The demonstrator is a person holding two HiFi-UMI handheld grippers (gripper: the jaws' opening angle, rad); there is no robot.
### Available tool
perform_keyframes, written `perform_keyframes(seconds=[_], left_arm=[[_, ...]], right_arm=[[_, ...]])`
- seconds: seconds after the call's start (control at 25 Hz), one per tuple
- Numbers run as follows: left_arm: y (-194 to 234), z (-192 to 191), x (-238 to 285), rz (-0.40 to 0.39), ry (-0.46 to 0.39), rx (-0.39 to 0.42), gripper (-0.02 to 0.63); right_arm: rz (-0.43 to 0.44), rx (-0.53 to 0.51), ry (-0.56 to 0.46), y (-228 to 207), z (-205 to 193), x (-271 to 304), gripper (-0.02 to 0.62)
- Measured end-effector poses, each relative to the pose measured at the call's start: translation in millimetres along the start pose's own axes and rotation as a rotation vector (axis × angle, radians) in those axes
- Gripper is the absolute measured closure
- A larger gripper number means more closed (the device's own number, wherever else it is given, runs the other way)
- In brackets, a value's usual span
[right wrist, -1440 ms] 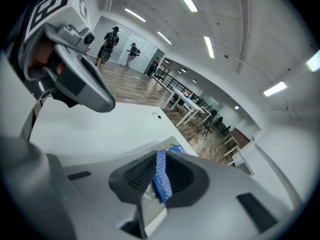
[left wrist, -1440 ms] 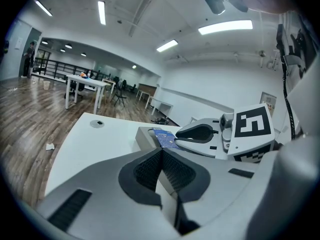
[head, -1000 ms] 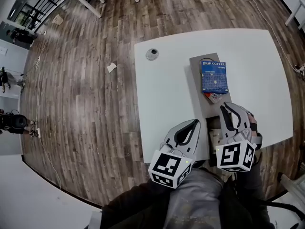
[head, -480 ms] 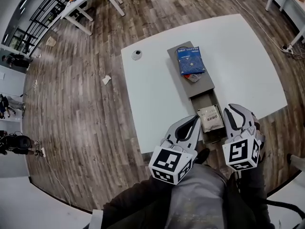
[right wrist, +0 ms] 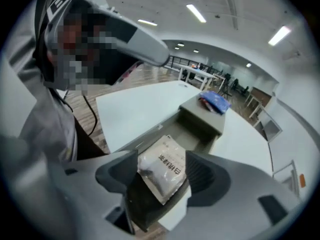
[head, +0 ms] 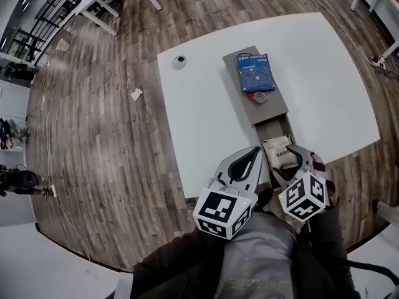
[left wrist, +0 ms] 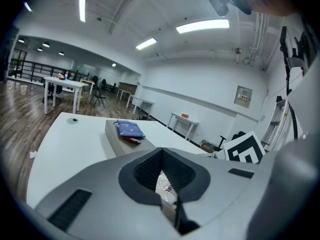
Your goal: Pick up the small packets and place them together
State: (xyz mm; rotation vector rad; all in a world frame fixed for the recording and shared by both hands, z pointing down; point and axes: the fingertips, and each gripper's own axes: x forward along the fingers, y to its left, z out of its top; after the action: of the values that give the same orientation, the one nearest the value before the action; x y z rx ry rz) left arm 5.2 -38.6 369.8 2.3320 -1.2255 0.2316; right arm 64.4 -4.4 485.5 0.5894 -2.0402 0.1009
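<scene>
A grey box (head: 262, 109) on the white table (head: 206, 104) has its drawer (head: 270, 130) pulled out toward me. A white printed packet (head: 278, 149) lies in the drawer. My right gripper (head: 288, 159) hangs over it pointing down; its jaws have just been opening, and the packet (right wrist: 165, 165) lies between the spread pads without being pressed. On the box top lie a blue drip-coffee packet (head: 256, 71) and a small red packet (head: 257, 96). My left gripper (head: 255, 154) is shut and empty, just left of the drawer.
A small round fitting (head: 179, 61) sits in the table's far left corner. The table's near edge runs under both grippers, with my lap below it. Wooden floor surrounds the table, and other desks (left wrist: 64, 86) stand far off.
The drawer has come out, showing the white packet. My right gripper swung from the drawer's right side down over the packet and spread its jaws. The left gripper shifted a little.
</scene>
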Motion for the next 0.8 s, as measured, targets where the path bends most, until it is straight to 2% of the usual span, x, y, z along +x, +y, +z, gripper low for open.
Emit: perform_keyframes(seconds=[0.12, 0.28, 0.4, 0.44, 0.52, 0.6, 0.8], left_arm=[[17, -1, 2, 0.014, 0.009, -0.021, 0.603], [35, -10, 8, 0.030, 0.028, -0.055, 0.603], [44, -14, 14, 0.030, 0.035, -0.072, 0.603], [44, -15, 16, 0.026, 0.037, -0.075, 0.603], [43, -16, 18, 0.017, 0.038, -0.077, 0.603], [39, -15, 18, 0.009, 0.036, -0.074, 0.603], [27, -10, 11, 0.001, 0.021, -0.049, 0.603]], right_arm=[[0.085, -0.043, 0.084, 12, -6, 21, 0.261], [0.102, -0.086, 0.185, 10, -16, 36, 0.250], [0.109, -0.094, 0.208, 6, -17, 39, 0.255], [0.105, -0.097, 0.205, 5, -17, 39, 0.265], [0.091, -0.092, 0.189, 2, -15, 38, 0.354], [0.093, -0.078, 0.170, 4, -12, 35, 0.413], [0.055, -0.050, 0.102, 7, -2, 18, 0.428]])
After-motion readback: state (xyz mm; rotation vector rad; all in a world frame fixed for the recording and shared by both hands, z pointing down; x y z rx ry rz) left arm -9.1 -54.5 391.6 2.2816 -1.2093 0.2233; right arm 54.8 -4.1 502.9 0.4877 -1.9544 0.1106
